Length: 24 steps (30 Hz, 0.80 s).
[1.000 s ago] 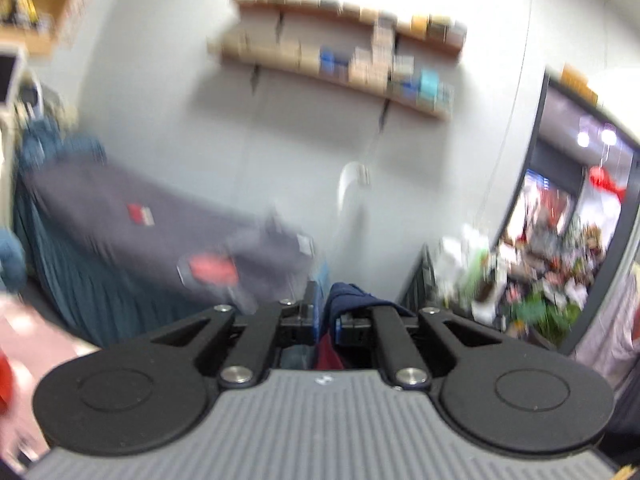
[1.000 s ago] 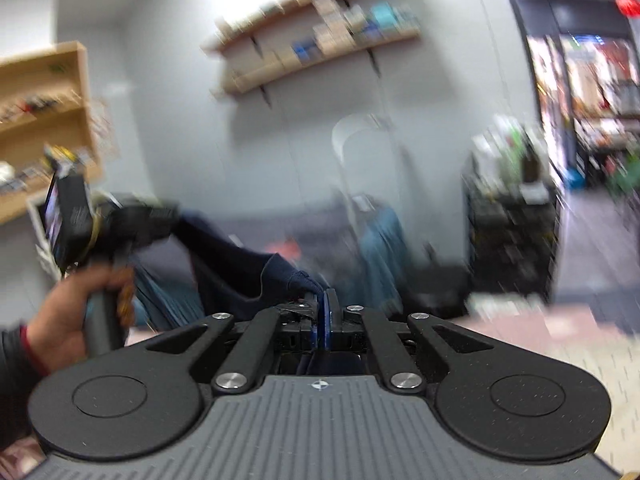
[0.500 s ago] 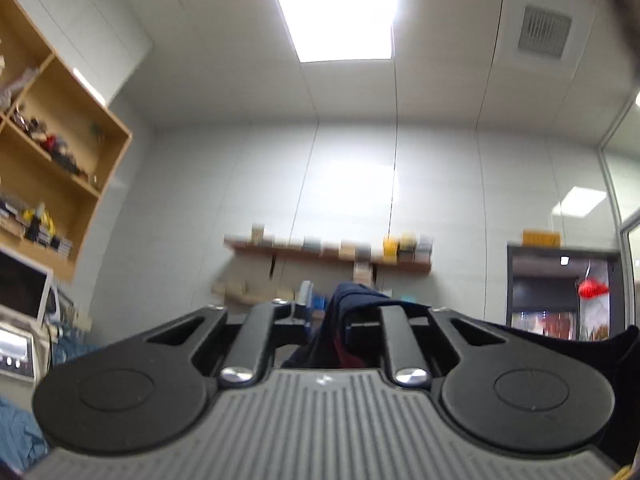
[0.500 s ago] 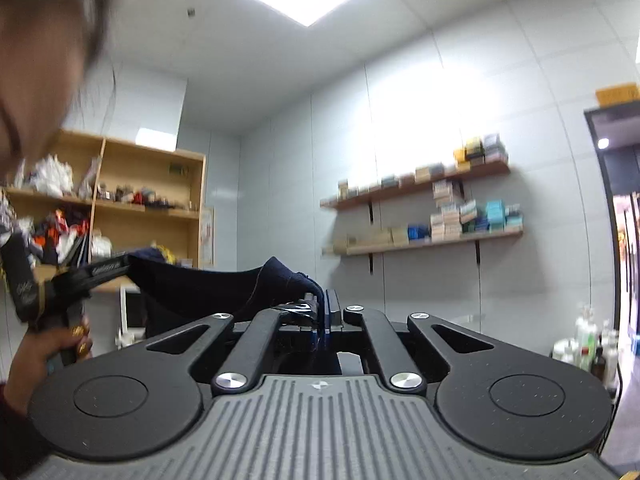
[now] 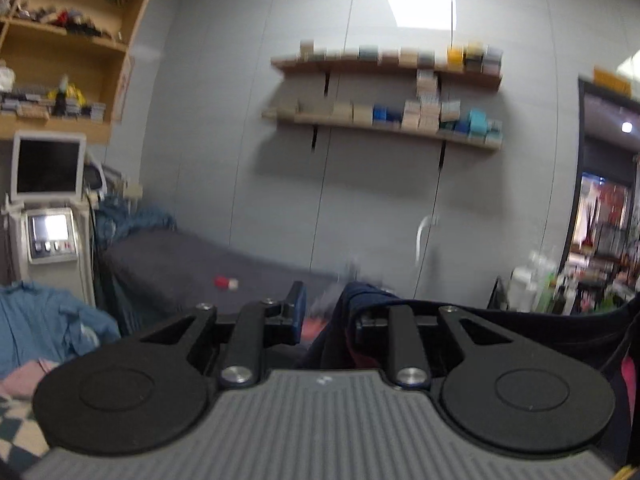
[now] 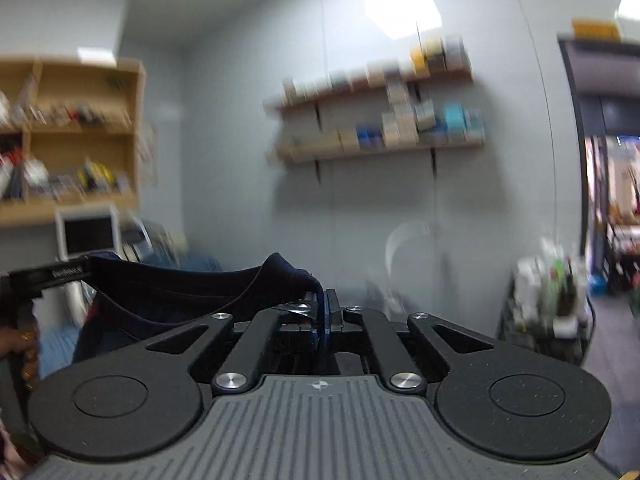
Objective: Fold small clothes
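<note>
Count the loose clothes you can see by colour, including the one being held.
Navy: 1, the navy garment pinched in the right gripper
Light blue: 1, the light blue cloth
Pink: 1, the pink cloth
Teal: 1, the teal heap on the bed
Total: 4

I see wall shelves (image 5: 384, 92) of small boxes at twelve o'clock, a wooden cabinet (image 5: 68, 48) at ten, a grey bed (image 5: 192, 268) below.
</note>
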Available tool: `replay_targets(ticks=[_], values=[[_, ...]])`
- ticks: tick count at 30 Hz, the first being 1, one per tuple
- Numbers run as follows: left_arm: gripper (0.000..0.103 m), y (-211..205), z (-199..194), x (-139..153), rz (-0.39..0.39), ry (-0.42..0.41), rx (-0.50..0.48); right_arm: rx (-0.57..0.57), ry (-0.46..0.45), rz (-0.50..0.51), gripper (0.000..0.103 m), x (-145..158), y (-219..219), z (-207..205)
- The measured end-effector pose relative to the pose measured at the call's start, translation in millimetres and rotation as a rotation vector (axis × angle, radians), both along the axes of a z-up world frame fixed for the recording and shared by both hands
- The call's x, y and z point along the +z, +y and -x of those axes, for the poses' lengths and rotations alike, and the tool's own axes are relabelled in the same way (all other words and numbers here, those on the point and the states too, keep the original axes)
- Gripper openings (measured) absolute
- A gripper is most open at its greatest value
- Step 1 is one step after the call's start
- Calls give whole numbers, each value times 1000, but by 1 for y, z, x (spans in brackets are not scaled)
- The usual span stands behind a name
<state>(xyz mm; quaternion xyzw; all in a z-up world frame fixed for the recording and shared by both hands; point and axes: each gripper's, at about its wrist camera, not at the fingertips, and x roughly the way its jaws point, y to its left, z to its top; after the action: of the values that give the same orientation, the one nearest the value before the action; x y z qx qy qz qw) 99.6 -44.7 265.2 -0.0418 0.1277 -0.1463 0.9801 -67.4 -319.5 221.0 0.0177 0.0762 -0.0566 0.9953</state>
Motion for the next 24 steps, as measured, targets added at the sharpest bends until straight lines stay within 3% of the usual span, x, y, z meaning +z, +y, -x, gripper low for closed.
replay_targets(ticks=[1,3,7,8,9,10,11,12,13,14,15,18,24], values=[[23,-13,-22,-33,-39,52,-9,-26,61,-28,3,-26,-7,-26],[23,-33,-70,-96,-123,241,-35,-99,191,-32,4,-81,-17,-74],[25,-63,-134,-207,-183,564,-37,-221,369,-23,7,-175,-33,-142],[36,-67,-145,-232,-203,608,-35,-246,400,-4,14,-193,-34,-151],[53,-72,-154,-252,-238,646,-34,-263,422,6,31,-209,-36,-159],[58,-73,-162,-267,-265,680,-27,-284,443,9,43,-220,-41,-163],[61,-73,-167,-277,-278,694,-24,-306,464,14,75,-229,-44,-166],[62,-72,-171,-283,-292,691,-18,-334,484,23,95,-238,-47,-166],[69,-69,-172,-288,-309,677,-8,-362,496,30,95,-238,-47,-161],[89,-65,-172,-291,-318,654,1,-370,498,27,95,-238,-48,-153],[102,-59,-171,-296,-327,633,7,-357,497,15,95,-240,-50,-145],[103,-43,-169,-299,-377,621,14,-320,545,-15,95,-246,-59,-118],[103,10,-162,-306,-368,697,93,-356,634,-131,95,-262,-62,-56]])
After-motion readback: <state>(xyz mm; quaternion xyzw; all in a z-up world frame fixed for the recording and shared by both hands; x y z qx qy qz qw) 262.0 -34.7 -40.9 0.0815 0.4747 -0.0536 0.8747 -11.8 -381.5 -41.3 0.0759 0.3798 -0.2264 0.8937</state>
